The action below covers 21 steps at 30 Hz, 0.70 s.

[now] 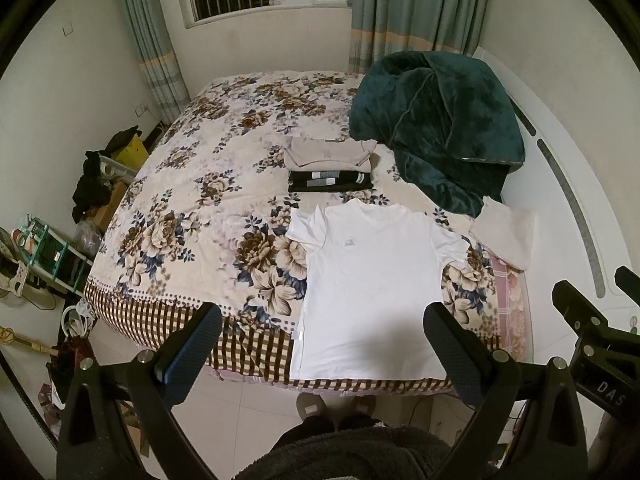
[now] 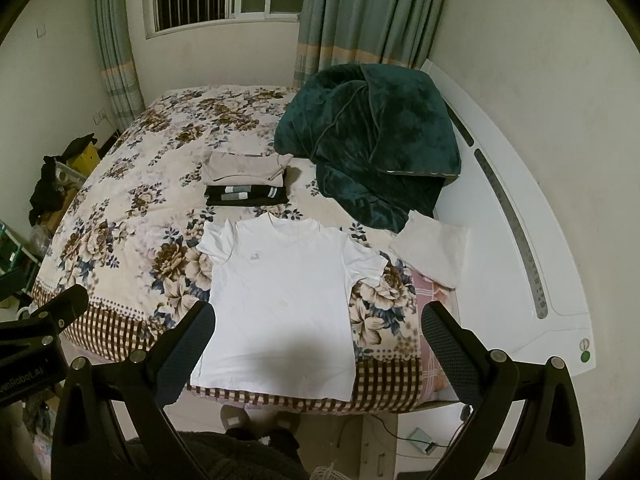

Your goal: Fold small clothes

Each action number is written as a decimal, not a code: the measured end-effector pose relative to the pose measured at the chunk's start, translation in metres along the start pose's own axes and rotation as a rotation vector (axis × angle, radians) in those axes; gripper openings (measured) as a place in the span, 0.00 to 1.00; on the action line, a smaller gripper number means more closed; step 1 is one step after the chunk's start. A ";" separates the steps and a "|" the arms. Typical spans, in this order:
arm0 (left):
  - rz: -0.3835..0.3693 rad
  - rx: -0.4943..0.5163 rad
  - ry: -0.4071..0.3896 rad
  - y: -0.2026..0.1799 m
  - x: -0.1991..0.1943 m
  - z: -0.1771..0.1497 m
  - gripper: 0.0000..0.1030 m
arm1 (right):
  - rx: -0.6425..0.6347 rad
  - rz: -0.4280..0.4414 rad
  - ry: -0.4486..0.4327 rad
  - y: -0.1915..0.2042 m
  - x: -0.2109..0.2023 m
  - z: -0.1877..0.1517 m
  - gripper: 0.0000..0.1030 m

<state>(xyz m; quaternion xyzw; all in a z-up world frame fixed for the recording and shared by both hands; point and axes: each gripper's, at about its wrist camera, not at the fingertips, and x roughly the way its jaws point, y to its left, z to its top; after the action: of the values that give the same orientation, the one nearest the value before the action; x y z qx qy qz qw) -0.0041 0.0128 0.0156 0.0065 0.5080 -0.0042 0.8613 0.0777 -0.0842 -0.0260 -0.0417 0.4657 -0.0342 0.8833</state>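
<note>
Bedroom with a barred window and grey-green curtains behind a wide bed [image 1: 192, 216] covered in a cream floral quilt with a brown checked border. Laid flat near the foot edge of the bed, face up, is a white T-shirt [image 1: 368, 284], its collar pointing toward the window, both short sleeves spread out, and its hem lying along the checked border. Beyond the collar and apart from it sits a small stack of folded clothes: a beige folded garment [image 1: 328, 156] on top of a black folded garment [image 1: 330, 182]. A crumpled dark green plush blanket [image 1: 440, 128] fills the far right of the bed, and a white folded cloth [image 1: 506, 232] lies just beside its near edge, by the white curved headboard [image 2: 512, 216]. Cluttered belongings stand on the floor at the left wall.

Both tools hang above the foot of the bed, clear of the fabric. The left tool [image 1: 322, 336] has its fingers spread wide with nothing between them; the right tool [image 2: 318, 334] is likewise spread wide and holds nothing.

Judging by the layout, the shirt is spread and ready, with no fold begun. A likely next move is to lower each tool to one side of the shirt, pinch a sleeve and hem edge, and carry that side inward toward the middle
</note>
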 end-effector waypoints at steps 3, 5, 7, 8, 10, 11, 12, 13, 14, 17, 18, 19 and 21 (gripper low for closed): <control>-0.001 0.000 0.000 0.000 0.000 0.000 1.00 | 0.001 0.000 -0.001 0.000 0.000 0.000 1.00; 0.001 0.000 -0.002 -0.001 0.000 0.000 1.00 | 0.001 0.001 -0.001 0.000 0.000 0.000 1.00; 0.000 -0.001 -0.003 -0.001 0.000 0.000 1.00 | 0.002 -0.001 -0.002 0.001 -0.001 0.001 1.00; 0.000 0.000 -0.004 0.000 0.000 0.001 1.00 | 0.001 0.000 -0.003 0.001 -0.002 0.000 1.00; 0.000 -0.003 -0.004 0.000 0.002 0.001 1.00 | 0.002 -0.001 -0.004 0.002 -0.002 0.000 1.00; 0.001 -0.003 -0.004 0.000 0.002 0.001 1.00 | 0.001 0.000 -0.004 0.002 -0.002 0.001 1.00; 0.000 -0.004 -0.004 0.001 0.001 0.002 1.00 | 0.001 0.000 -0.004 0.001 -0.002 0.000 1.00; -0.001 -0.002 -0.004 0.000 0.002 0.001 1.00 | 0.002 0.000 -0.004 0.001 -0.002 0.000 1.00; -0.001 -0.001 -0.005 0.000 0.002 0.001 1.00 | 0.001 0.000 -0.003 0.001 -0.002 0.000 1.00; -0.001 -0.002 -0.006 0.000 0.002 0.000 1.00 | 0.002 -0.001 -0.006 0.002 -0.002 -0.001 1.00; -0.001 -0.002 -0.006 0.001 0.001 0.001 1.00 | 0.002 -0.001 -0.006 0.002 -0.002 0.001 1.00; -0.001 -0.002 -0.007 0.000 0.002 0.000 1.00 | 0.002 -0.001 -0.006 0.002 -0.002 0.001 1.00; -0.002 -0.003 -0.008 0.001 0.002 0.001 1.00 | 0.002 -0.001 -0.006 0.002 -0.002 0.001 1.00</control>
<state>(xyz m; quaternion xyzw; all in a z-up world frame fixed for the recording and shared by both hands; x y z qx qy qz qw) -0.0027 0.0136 0.0144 0.0048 0.5045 -0.0043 0.8634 0.0773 -0.0820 -0.0239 -0.0412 0.4628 -0.0350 0.8848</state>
